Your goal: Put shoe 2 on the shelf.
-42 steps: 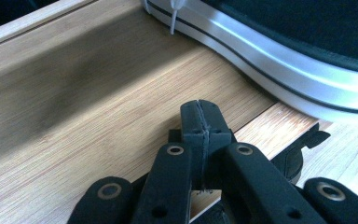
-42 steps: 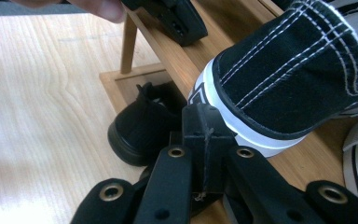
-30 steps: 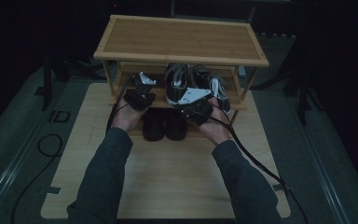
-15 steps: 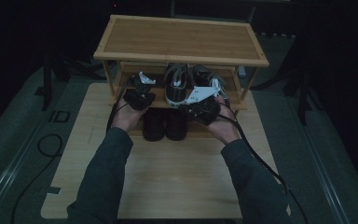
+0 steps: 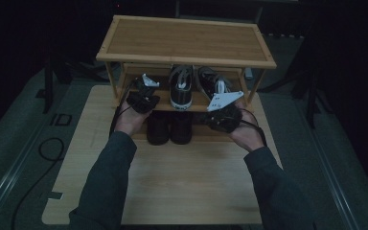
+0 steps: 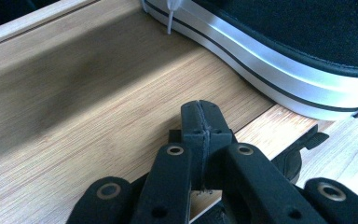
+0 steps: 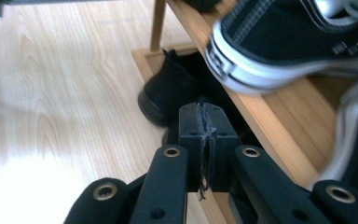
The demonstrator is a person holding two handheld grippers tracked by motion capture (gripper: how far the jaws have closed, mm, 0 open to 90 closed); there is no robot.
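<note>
Two grippers are working at the front of a low wooden shoe rack (image 5: 124, 57) that is standing on a pale board (image 5: 187, 177). Both are showing their jaws pressed together with nothing between them.

In the high view the left gripper (image 5: 143, 99) is hovering at the left end of the rack's middle shelf (image 5: 199, 101), just beside a black sneaker with a white sole (image 5: 181, 88) that is resting there with its heel toward the person. In the left gripper view the left gripper's (image 6: 200, 122) pads are meeting along a thin seam, and the tips are hanging over the shelf's bare wood (image 6: 98, 98) near its front edge; the sneaker's white sole (image 6: 270, 65) is lying close beside them but apart, not touching.

The right gripper (image 5: 223, 115) is sitting in front of the shelf's right half, below a second black sneaker (image 5: 212, 82). In the right gripper view its jaws (image 7: 200, 123) are also closed on nothing, with only a hairline gap and a few frayed threads at the seam. Beyond them a black shoe (image 7: 168, 95) is standing on the lowest level, and the sneaker's heel (image 7: 261, 51) is jutting over the shelf edge above, slightly blurred.
</note>
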